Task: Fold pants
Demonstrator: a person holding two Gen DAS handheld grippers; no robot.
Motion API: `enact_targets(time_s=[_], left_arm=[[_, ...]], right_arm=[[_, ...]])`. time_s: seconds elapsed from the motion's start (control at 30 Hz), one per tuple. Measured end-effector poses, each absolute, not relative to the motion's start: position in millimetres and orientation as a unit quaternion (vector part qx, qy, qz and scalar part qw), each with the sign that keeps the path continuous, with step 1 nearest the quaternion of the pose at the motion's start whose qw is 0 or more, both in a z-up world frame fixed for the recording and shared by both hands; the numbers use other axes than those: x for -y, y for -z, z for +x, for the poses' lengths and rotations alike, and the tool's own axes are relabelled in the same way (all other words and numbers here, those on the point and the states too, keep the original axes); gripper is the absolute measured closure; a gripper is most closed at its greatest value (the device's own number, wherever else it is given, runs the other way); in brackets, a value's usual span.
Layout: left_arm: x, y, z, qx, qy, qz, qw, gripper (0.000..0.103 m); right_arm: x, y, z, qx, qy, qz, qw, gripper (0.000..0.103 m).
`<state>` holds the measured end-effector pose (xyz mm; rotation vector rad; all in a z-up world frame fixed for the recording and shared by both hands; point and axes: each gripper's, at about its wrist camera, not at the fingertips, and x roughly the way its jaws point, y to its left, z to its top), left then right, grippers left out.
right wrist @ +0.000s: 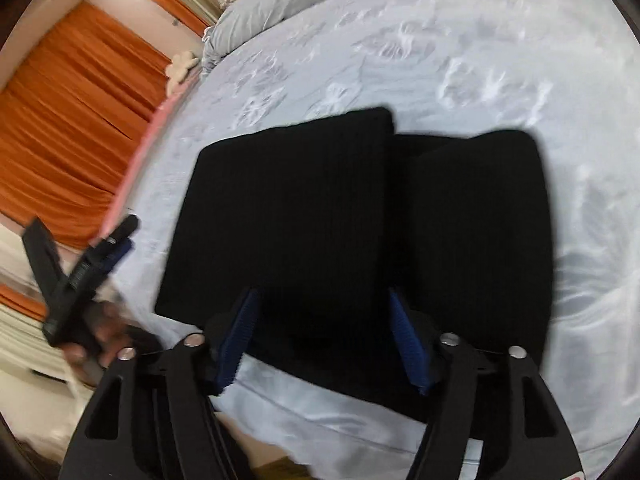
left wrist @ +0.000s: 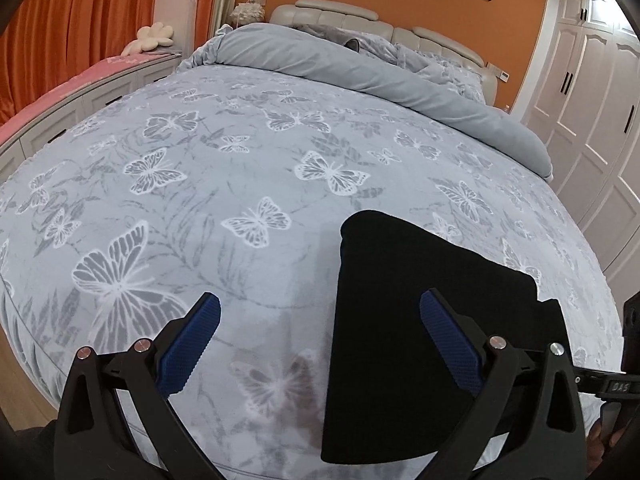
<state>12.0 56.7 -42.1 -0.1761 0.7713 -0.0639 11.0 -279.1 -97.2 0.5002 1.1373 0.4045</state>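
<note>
The black pants (right wrist: 300, 200) lie folded on the butterfly-print bedspread (left wrist: 180, 208) near the bed's front edge, one panel lapping over another on its right. My right gripper (right wrist: 323, 292) hangs just over their near end, open, its blue pads apart with nothing pinched between them. My left gripper (left wrist: 320, 298) is open wide over the left edge of the pants (left wrist: 400, 280): its right finger is above the cloth and its left finger above bare bedspread. In the right wrist view a hand holds the left gripper (right wrist: 116, 240) off the bed's left side.
A rolled grey duvet (left wrist: 360, 68) and the padded headboard (left wrist: 360, 16) lie at the far end of the bed. White wardrobe doors (left wrist: 592, 92) stand on the right. A pink-topped drawer unit (left wrist: 80, 92) and orange curtains (left wrist: 80, 20) are on the left. Wooden floor (left wrist: 24, 392) shows by the front corner.
</note>
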Motion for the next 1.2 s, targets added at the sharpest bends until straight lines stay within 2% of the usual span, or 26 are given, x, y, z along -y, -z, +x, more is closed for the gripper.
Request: enact_targets(time_s=[0.1, 0.27, 0.4, 0.43, 0.5, 0.53, 0.57, 0.7, 0.73, 0.8, 0.87, 0.9, 0.93, 0.97, 1.03, 1.2], left_arm=[[-55, 45, 12, -0.376, 0.028, -0.075, 0.923, 0.005], [-66, 48, 12, -0.38, 0.023, -0.075, 0.922, 0.005], [-83, 48, 11, -0.383, 0.021, -0.089, 0.919, 0.005], [-87, 49, 12, -0.386, 0.021, -0.094, 0.918, 0.005], [-92, 50, 12, -0.391, 0.023, -0.104, 0.914, 0.005], [-93, 51, 12, -0.394, 0.025, -0.109, 0.912, 0.005], [-94, 51, 12, -0.396, 0.025, -0.113, 0.911, 0.005], [-90, 48, 8, -0.384, 0.023, -0.098, 0.918, 0.005], [-88, 48, 7, -0.382, 0.022, -0.091, 0.919, 0.005], [-82, 52, 7, -0.386, 0.023, -0.072, 0.919, 0.005], [-78, 56, 9, -0.394, 0.027, -0.066, 0.916, 0.005], [-76, 57, 10, -0.4, 0.032, -0.066, 0.914, 0.005], [-76, 58, 10, -0.402, 0.037, -0.069, 0.912, 0.005], [-75, 58, 10, -0.404, 0.043, -0.075, 0.911, 0.005], [-73, 58, 10, -0.406, 0.055, -0.086, 0.908, 0.005], [-61, 70, 15, -0.438, 0.098, -0.105, 0.887, 0.005]], right_arm=[[272, 109, 13, -0.543, -0.203, 0.27, 0.769, 0.028], [275, 99, 1, -0.538, -0.214, 0.293, 0.76, 0.027], [250, 99, -10, -0.558, -0.222, 0.208, 0.772, 0.027], [242, 99, -10, -0.555, -0.222, 0.179, 0.781, 0.029], [231, 101, -7, -0.548, -0.211, 0.139, 0.797, 0.068], [228, 100, -5, -0.55, -0.203, 0.122, 0.801, 0.076], [229, 96, -5, -0.544, -0.205, 0.125, 0.804, 0.08], [248, 31, -27, -0.459, -0.192, 0.097, 0.862, 0.08], [253, 28, -30, -0.456, -0.174, 0.08, 0.869, 0.08], [269, 56, -25, -0.504, -0.128, 0.052, 0.852, 0.08], [278, 94, -17, -0.568, -0.093, 0.046, 0.817, 0.077], [278, 91, -20, -0.561, -0.095, 0.047, 0.821, 0.074], [279, 78, -24, -0.544, -0.108, 0.058, 0.83, 0.063], [284, 68, -28, -0.526, -0.115, 0.073, 0.84, 0.041], [295, 53, -35, -0.496, -0.12, 0.102, 0.854, 0.023], [317, 56, -15, -0.483, -0.18, 0.247, 0.821, 0.02]])
